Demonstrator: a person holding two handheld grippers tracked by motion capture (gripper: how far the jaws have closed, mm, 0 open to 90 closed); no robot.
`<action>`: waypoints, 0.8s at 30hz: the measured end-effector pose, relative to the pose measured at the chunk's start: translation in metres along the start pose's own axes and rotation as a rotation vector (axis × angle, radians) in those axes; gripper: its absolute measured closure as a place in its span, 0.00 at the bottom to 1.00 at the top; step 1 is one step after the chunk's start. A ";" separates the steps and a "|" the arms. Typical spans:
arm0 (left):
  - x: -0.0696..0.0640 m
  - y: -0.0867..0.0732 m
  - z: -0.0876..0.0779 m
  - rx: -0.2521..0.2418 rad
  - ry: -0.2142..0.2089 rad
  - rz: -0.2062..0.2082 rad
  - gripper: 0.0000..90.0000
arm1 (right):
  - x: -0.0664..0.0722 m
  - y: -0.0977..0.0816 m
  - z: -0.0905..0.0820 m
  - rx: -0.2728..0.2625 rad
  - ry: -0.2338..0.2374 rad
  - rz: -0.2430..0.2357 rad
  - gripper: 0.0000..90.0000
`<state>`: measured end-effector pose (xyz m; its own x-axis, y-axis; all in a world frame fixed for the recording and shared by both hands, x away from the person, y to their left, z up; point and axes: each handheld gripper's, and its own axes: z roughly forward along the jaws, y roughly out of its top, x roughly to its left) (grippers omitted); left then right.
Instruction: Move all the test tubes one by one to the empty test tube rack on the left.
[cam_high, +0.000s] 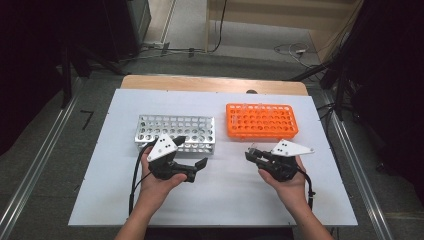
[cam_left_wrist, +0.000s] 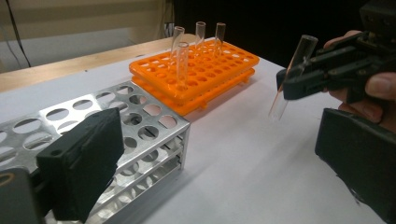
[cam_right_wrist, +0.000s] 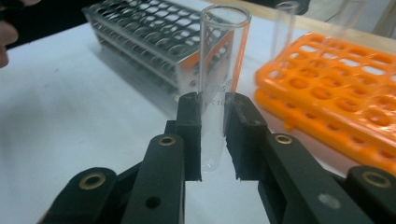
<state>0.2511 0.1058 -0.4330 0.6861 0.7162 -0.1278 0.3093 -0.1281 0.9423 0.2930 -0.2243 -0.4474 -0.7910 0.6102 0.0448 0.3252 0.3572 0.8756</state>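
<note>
High view: your two forearms come up from the near edge of the white table (cam_high: 100, 200); your left hand (cam_high: 156, 180) sits palm-in beside the near side of the metal rack (cam_high: 176, 131), and your right hand (cam_high: 286, 182) rests in front of the orange rack (cam_high: 261, 120), well apart from the left one. Your left gripper (cam_high: 192, 157) points right, toward the middle of the table, its jaws spread wide with nothing between them; your right gripper (cam_high: 252, 153) points left, toward the other gripper. In the right gripper view its jaws are pinched on a clear glass test tube (cam_right_wrist: 219, 70) near the tube's rounded bottom end, the open mouth standing above the pads; in the left gripper view the tube hangs tilted above the bare table, just off the orange rack, where four more tubes (cam_left_wrist: 182, 63) stand upright.
</note>
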 end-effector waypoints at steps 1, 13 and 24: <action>-0.002 0.000 0.001 0.006 0.004 -0.001 0.04 | 0.004 0.000 0.002 0.009 0.008 -0.013 0.82; -0.028 0.004 0.014 0.050 -0.034 0.022 0.23 | 0.036 0.003 0.017 0.038 0.052 -0.109 0.82; -0.042 0.004 0.024 0.079 -0.086 0.035 0.48 | 0.060 0.005 0.028 0.063 0.089 -0.181 0.82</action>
<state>0.2395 0.0582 -0.4312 0.7503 0.6492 -0.1249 0.3328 -0.2077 0.9199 0.2613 -0.1658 -0.4536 -0.8812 0.4682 -0.0661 0.2031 0.5010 0.8413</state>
